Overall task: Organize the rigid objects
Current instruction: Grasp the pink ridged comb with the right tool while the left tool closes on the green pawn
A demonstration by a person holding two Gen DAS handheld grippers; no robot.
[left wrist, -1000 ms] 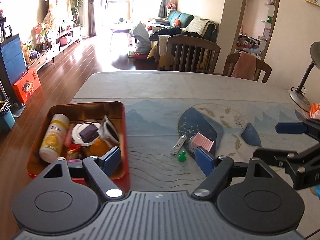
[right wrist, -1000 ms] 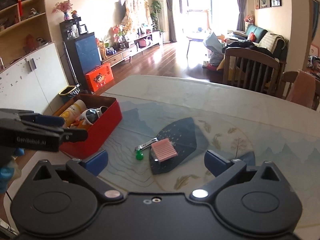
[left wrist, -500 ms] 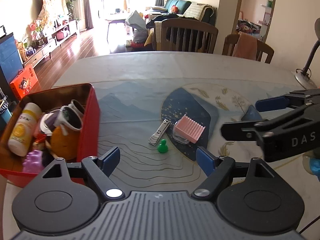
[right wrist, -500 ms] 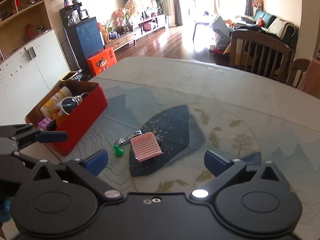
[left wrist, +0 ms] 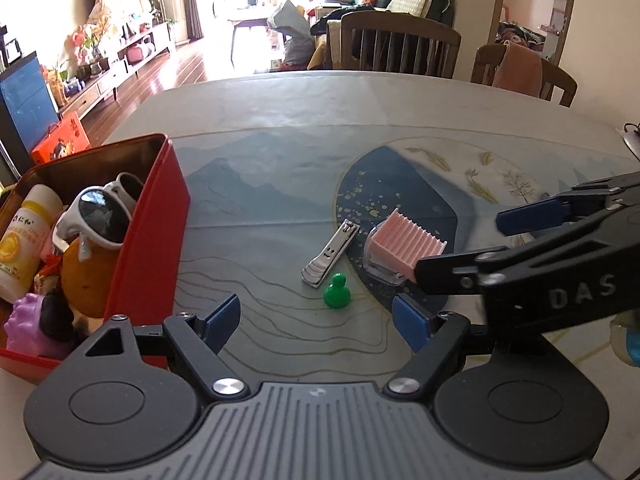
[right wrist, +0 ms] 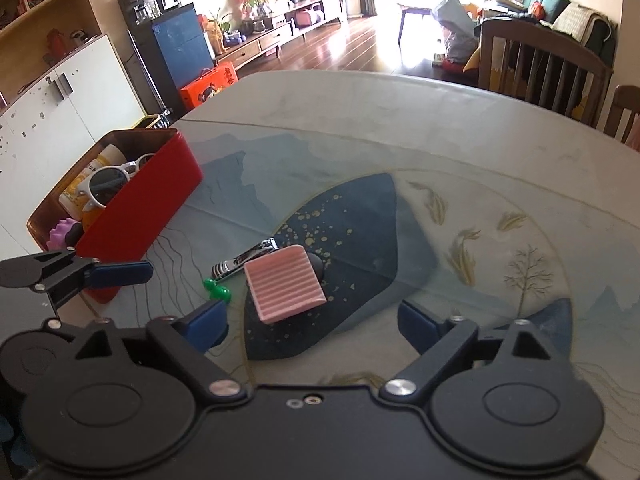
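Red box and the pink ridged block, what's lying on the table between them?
In the left wrist view, a nail clipper and a green pawn lie between the red box and the pink block.

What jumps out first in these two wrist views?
Three loose items cluster mid-table: a pink ribbed block, a metal nail clipper and a small green pawn, close together. A red tin at the left edge is already crowded, with white sunglasses on top. The left gripper and the right gripper, both open, flank the cluster, the right one's jaws just having narrowed.
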